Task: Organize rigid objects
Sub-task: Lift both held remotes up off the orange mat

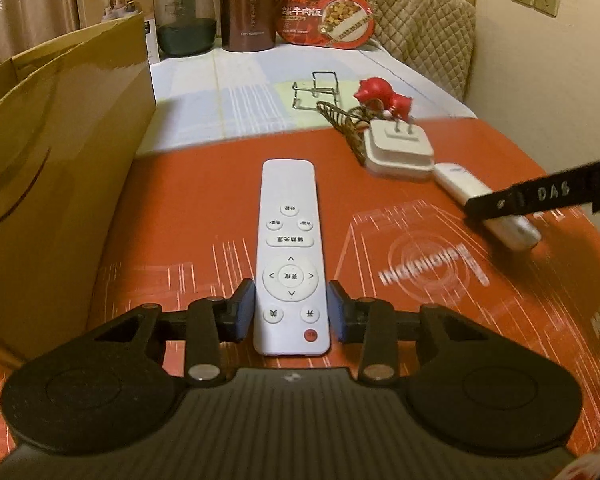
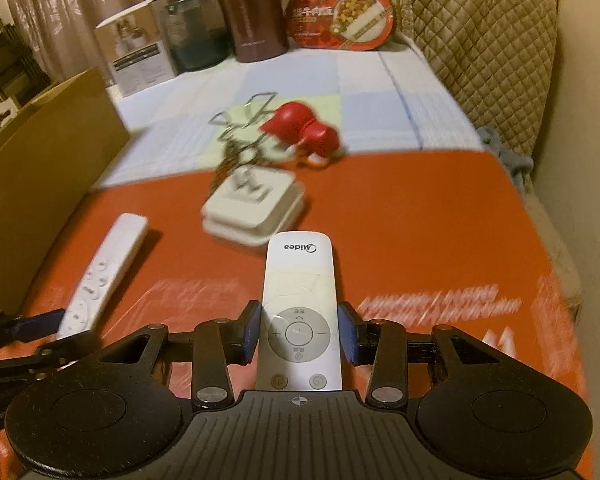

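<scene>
My left gripper (image 1: 291,314) is shut on a white remote (image 1: 290,256) with round buttons, which lies on or just above the red mat (image 1: 188,208). My right gripper (image 2: 299,338) is shut on a white Midea remote (image 2: 300,304); that remote (image 1: 488,204) and a right finger (image 1: 540,196) show in the left wrist view. The left-held remote (image 2: 100,272) shows at left in the right wrist view. A white plug adapter (image 1: 398,152), a red figurine (image 1: 384,96), a wire stand (image 1: 316,88) and a keychain (image 1: 348,124) lie farther back.
An open cardboard box (image 1: 60,160) stands at the left edge. At the back stand a brown thermos (image 1: 249,8), a dark glass jar (image 1: 185,16), a white product box (image 1: 118,0) and a red food package (image 1: 326,18). A quilted chair (image 1: 420,28) is at back right.
</scene>
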`<state>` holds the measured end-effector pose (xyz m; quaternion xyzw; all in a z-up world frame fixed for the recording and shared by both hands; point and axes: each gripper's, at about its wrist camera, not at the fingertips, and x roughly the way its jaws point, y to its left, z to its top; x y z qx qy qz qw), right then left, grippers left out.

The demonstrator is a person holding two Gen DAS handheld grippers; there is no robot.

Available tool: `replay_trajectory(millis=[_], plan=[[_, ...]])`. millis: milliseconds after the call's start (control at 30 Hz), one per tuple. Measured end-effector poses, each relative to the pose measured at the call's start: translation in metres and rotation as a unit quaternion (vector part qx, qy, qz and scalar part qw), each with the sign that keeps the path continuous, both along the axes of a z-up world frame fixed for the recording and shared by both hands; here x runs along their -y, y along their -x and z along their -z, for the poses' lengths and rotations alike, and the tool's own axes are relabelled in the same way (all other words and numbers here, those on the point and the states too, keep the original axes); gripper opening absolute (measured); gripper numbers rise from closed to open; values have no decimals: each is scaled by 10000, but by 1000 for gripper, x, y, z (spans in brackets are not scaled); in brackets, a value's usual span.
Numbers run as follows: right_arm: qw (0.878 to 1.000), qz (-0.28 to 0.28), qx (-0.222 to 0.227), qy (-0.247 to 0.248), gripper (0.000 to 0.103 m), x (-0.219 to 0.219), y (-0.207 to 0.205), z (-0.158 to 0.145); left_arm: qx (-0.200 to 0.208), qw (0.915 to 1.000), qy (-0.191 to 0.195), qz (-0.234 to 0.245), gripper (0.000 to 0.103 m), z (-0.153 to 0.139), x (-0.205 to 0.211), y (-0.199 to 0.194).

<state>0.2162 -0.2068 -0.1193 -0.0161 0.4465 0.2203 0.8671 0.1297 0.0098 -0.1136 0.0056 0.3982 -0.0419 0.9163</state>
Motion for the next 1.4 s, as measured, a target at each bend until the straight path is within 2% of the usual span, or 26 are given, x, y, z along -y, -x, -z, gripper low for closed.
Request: replay_trajectory(millis=[67, 133, 167, 567, 667, 800, 1100, 1400], plan=[[10000, -82, 21, -49, 38, -6, 16, 1, 53, 10000, -44, 13, 34, 0, -1, 5], [9998, -161, 94, -22, 38, -12, 29, 1, 169, 9998, -99, -26, 48, 1, -1, 3], [9998, -175, 120, -43, 38, -15, 34, 2, 246, 9996, -141, -15, 49, 0, -1, 0], [9994, -167, 242, -179, 38, -22, 28, 6, 585, 9977, -290, 193, 50, 11, 7, -36], [9993, -137, 273, -199, 38, -23, 27, 7, 606, 9977, -234, 183, 50, 12, 5, -42], [9992, -120, 358, -143, 37, -26, 25, 7, 622, 9977, -157, 223, 34, 12, 4, -43], [9987, -184, 466, -12, 37, -32, 28, 7, 535, 9985, 23, 121, 33, 9, 0, -37], [9971, -145, 730, -176, 37, -34, 33, -13, 713, 9972, 160, 134, 33, -11, 2, -27]])
